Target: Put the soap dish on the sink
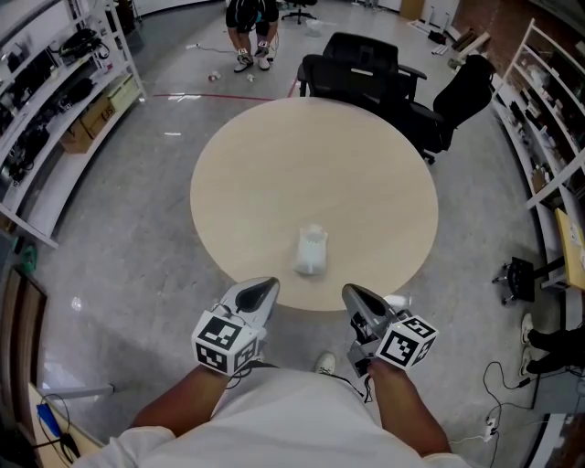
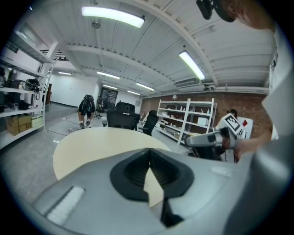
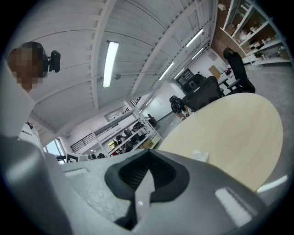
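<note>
From my remote seat the biggest thing is the grey floor (image 1: pixel 137 247), with two runs of white shelving, one down the left (image 1: pixel 55 82) and one down the right (image 1: pixel 548 101); whatever labels sit on the boxes there are too small for me to read. Next comes one round, pale beige table (image 1: pixel 311 164) in the middle of the head view. Black office chairs (image 1: pixel 361 69) crowd its far edge, and they overlap too much for me to count them surely. One person (image 1: pixel 251 27) stands on the floor beyond the table. Nearer to me are my two grippers, both at the table's near edge. The left gripper (image 1: pixel 269 286) has its jaws closed together with nothing between them, as its own view shows. The right gripper (image 1: pixel 353 293) also has its jaws fully together and empty. Each gripper carries one marker cube, the left cube (image 1: pixel 222 340) and the right cube (image 1: pixel 407 340). The only print I can make out is their black-and-white square patterns, not letters. Smallest is the single soap dish (image 1: pixel 312 250), a whitish, translucent piece lying on the table close to the near rim. It sits ahead of both sets of jaws, roughly midway between the two grippers, near them but touching neither. In the right gripper view it shows as a small pale shape on the tabletop just past the jaws.
</note>
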`<move>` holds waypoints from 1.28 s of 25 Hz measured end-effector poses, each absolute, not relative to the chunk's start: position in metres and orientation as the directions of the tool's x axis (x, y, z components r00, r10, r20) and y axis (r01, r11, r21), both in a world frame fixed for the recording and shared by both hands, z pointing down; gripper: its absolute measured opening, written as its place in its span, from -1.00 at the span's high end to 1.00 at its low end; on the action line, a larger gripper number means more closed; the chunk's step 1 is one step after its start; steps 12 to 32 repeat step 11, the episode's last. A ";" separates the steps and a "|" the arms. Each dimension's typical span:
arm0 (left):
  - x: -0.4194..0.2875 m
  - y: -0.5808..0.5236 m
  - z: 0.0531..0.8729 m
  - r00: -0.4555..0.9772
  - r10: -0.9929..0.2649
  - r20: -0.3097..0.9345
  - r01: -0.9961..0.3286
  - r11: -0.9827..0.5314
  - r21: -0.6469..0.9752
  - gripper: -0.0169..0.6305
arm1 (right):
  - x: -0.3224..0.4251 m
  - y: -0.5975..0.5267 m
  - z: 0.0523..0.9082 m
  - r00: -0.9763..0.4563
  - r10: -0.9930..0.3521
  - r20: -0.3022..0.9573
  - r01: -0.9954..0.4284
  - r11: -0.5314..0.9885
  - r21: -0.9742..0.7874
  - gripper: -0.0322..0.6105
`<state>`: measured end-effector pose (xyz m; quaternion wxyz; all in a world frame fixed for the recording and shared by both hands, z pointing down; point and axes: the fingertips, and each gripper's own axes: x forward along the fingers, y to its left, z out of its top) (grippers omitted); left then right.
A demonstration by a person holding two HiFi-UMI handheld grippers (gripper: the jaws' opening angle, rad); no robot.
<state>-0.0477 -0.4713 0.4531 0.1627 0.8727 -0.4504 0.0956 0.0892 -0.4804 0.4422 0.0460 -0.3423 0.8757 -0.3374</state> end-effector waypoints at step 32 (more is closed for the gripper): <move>-0.045 -0.472 0.452 0.583 -0.752 0.308 -0.812 -0.550 0.193 0.92 | 0.090 -0.480 0.444 -0.762 -0.628 0.157 -0.573 0.542 -0.614 0.90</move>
